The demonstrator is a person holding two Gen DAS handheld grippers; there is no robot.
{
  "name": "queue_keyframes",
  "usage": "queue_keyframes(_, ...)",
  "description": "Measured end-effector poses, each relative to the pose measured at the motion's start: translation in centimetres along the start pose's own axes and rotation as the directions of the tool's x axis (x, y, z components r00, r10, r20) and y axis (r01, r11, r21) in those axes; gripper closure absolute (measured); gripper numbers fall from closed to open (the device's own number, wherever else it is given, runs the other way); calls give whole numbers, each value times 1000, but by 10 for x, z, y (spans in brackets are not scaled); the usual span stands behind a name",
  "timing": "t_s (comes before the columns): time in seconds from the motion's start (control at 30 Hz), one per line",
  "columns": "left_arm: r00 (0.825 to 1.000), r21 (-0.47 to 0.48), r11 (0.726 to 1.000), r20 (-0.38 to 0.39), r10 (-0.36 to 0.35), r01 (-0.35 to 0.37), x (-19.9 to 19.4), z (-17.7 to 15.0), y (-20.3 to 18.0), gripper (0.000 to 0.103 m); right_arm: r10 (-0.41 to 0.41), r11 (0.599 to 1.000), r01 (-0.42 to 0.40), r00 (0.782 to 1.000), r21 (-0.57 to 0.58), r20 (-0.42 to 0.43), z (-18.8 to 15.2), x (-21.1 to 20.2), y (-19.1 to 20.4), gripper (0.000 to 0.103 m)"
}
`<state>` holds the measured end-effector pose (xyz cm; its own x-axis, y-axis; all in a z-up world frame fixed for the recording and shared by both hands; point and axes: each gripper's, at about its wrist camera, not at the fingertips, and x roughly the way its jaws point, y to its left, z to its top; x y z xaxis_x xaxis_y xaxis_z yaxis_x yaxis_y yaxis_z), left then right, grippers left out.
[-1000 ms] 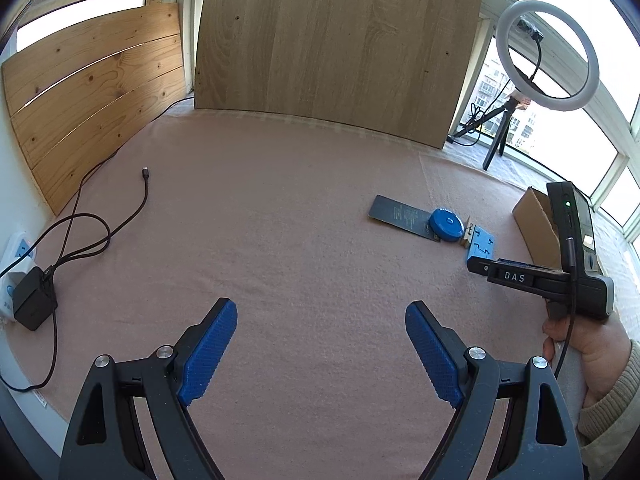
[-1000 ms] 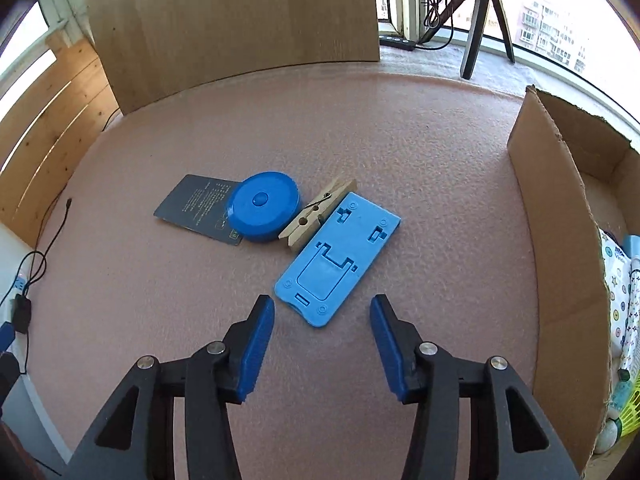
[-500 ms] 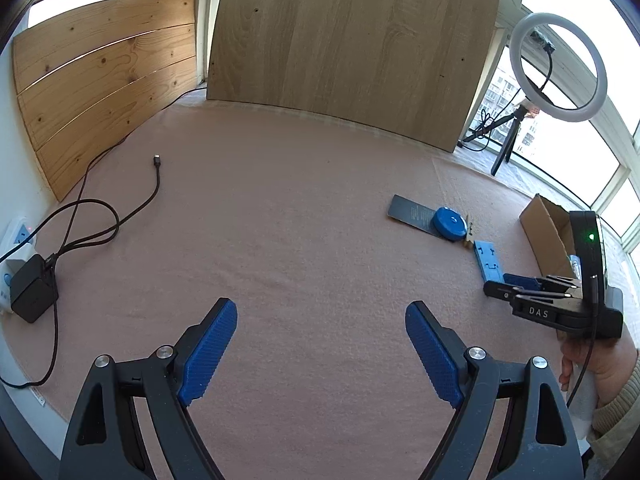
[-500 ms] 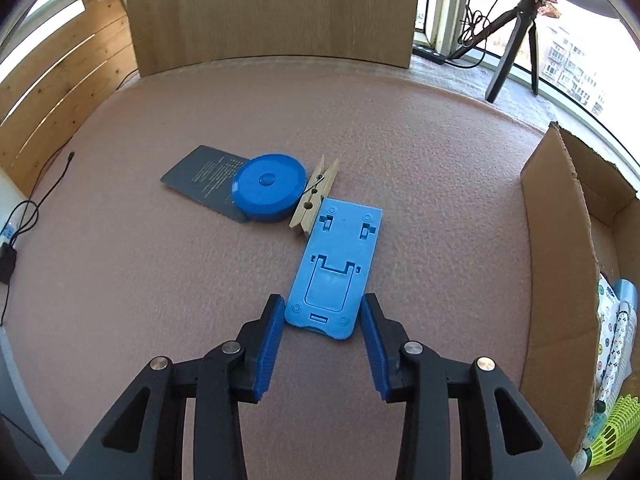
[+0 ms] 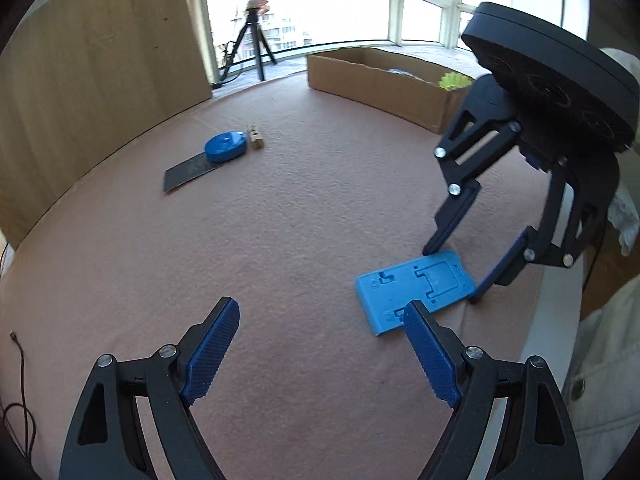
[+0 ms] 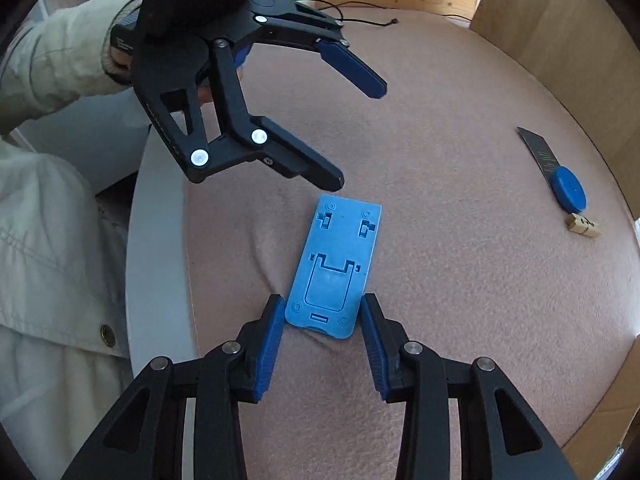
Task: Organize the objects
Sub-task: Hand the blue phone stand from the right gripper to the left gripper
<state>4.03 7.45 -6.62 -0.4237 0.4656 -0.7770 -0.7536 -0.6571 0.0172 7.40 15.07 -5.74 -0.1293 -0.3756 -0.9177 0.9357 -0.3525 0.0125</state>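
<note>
- Both grippers are seen over the table: the right gripper (image 6: 322, 326) is set low with its blue pads on either side of the near end of the blue phone stand (image 6: 334, 270); whether the pads press on it or only flank it cannot be told. The left gripper (image 5: 320, 350) is held spread wide above bare cloth, with nothing between its fingers, and in the right wrist view the same left gripper (image 6: 362, 136) is seen hovering just beyond the stand's far end.
- Pink felt cloth (image 5: 280, 216) is spread across the whole table, and slight creases are seen in it beside the stand near the table's white edge (image 6: 156, 248).
- Light wooden boards (image 5: 100, 52) are stood upright along the far side of the table, and bright windows (image 5: 352, 4) are seen behind them.
- One cardboard box (image 5: 376, 80) is placed at the far edge of the cloth, with something yellow-green showing above its wall.
- One ring light on a black tripod (image 5: 250, 46) is stood by the window.
- The phone stand (image 5: 416, 290) is laid flat on the cloth near the table's edge, well apart from the other small things.
- One dark card (image 5: 188, 170) is laid flat, with a round blue tape measure (image 5: 225, 146) resting on one end of it.
- One wooden clothespin (image 5: 255, 137) is laid just beside the tape measure.
- One thin black cable (image 6: 360, 22) is trailed over the far cloth.
</note>
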Motion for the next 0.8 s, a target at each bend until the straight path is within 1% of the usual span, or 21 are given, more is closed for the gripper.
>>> queue_keyframes(0.03,999,37,999,1,-36,36,2,-1,-7,20,12,999,-13,1000,-33,-3,-2,0,0,68)
queue_keyframes(0.1,996,86,992,-19,-93,94,8,-1,-17,27,11,993,-11,1000,-114,0,-5,-2,1,68)
queue_keyframes(0.17,994,116,988,-39,-98,101,15,0,-22,29,18,988,-19,1000,-153,-8,-7,-4,-2,68)
queue_keyframes(0.27,995,109,989,-38,-94,98,19,4,-22,28,56,995,-59,998,-80,-29,-2,-6,-9,68)
queue_keyframes(0.3,995,109,989,-40,-95,99,19,4,-22,28,38,997,-40,999,-72,-30,-2,-6,-8,65)
queue_keyframes(0.33,994,107,989,-43,-101,105,19,4,-23,28,21,998,-23,999,-65,-38,-1,-3,-7,65)
queue_keyframes(0.4,989,93,986,-65,-132,137,20,7,-26,29,-1,999,0,1000,-41,-23,-3,-1,-8,64)
queue_keyframes(0.5,982,125,976,-85,-169,179,18,10,-37,30,-46,999,46,999,4,-16,-6,-3,-23,64)
queue_keyframes(0.57,984,148,975,-86,-154,165,17,6,-40,29,-75,997,75,997,2,-23,-10,-6,-30,63)
queue_keyframes(0.63,988,130,981,-71,-136,145,15,4,-34,29,-66,997,64,997,-36,-31,-13,-7,-28,63)
queue_keyframes(0.7,988,101,984,-58,-141,146,16,6,-25,29,-70,993,67,997,-93,-27,-14,-8,-27,63)
queue_keyframes(0.77,989,108,984,-44,-141,145,17,8,-22,29,-46,993,43,999,-108,-29,-14,-8,-30,63)
queue_keyframes(0.8,988,112,982,-46,-147,151,19,8,-21,31,-22,995,19,999,-102,-35,-13,-6,-34,63)
